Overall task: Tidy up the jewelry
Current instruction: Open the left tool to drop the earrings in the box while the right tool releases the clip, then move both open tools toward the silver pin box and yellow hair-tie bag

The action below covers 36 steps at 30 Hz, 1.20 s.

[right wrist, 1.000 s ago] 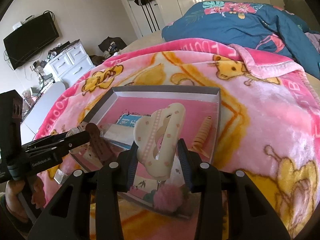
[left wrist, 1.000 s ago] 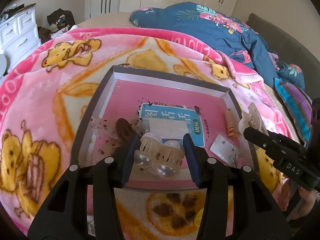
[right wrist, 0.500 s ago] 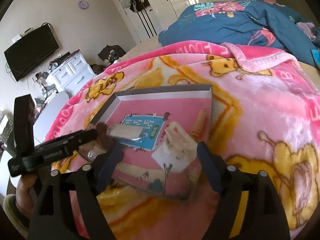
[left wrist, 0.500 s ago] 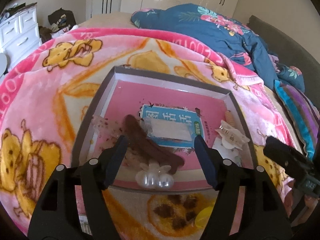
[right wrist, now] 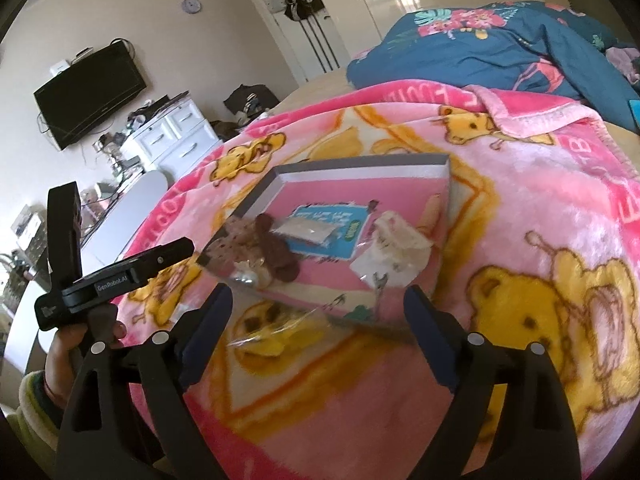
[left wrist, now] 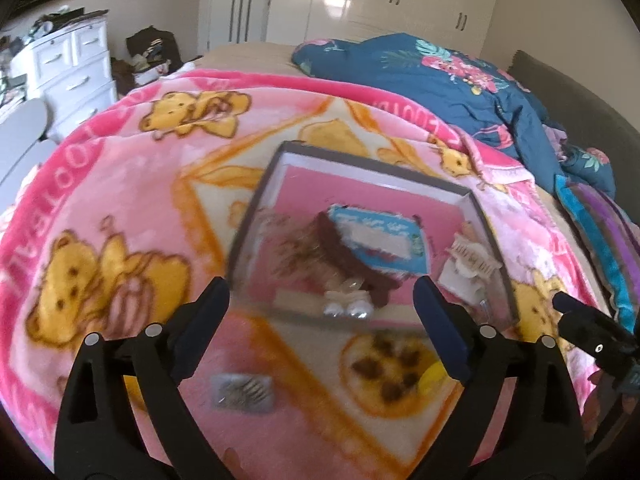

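Tray (left wrist: pixel 494 236) on bed blanket (left wrist: pixel 120 184): pearl claw clip (left wrist: pixel 347 307) at near edge, cream clip (left wrist: pixel 472 258) at right edge. Your left gripper (left wrist: pixel 320 320) and right gripper (right wrist: pixel 318 320): fingers just opened wide, empty. Left: packet (left wrist: pixel 243 394) outside tray.

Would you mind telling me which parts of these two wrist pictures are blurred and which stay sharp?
Left wrist view: tray and its hair clips smeared, left gripper sharp. Right wrist view: the tray's near edge streaked, right gripper crisp; both bend at the rim.
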{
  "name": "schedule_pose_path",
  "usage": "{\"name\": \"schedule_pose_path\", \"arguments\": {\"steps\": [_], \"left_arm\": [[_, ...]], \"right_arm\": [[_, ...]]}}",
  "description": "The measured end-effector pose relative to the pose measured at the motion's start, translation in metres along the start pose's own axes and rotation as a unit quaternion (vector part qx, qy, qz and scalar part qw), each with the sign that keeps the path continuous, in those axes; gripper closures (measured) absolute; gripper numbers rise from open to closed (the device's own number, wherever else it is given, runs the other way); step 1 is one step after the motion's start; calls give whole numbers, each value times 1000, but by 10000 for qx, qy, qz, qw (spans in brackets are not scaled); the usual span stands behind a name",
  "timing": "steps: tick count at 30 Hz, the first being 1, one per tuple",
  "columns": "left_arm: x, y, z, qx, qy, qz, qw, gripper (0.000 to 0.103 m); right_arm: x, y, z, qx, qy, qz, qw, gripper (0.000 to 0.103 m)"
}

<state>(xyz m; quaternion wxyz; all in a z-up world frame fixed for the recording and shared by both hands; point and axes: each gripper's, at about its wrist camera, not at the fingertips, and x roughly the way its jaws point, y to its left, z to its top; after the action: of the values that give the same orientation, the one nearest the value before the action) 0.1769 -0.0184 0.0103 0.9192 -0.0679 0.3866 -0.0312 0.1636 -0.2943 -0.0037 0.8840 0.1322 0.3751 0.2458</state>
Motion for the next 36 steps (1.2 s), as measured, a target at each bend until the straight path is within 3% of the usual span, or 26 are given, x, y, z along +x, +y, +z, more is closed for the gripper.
{"name": "schedule_pose_path", "arguments": {"steps": [6,20,36], "left_arm": [[-20,20,-20,-16,-44,291,9996,14],[-35,64,-63,-352,256,521,9977,13],[-1,76,-85,-365,658,448,9962,13]], "right_arm": [[7,18,-10,-100,177,134,9997,16],[36,43,-38,-49,775,207,9968,16],[88,15,-41,940,1196,131,9883,14]]}}
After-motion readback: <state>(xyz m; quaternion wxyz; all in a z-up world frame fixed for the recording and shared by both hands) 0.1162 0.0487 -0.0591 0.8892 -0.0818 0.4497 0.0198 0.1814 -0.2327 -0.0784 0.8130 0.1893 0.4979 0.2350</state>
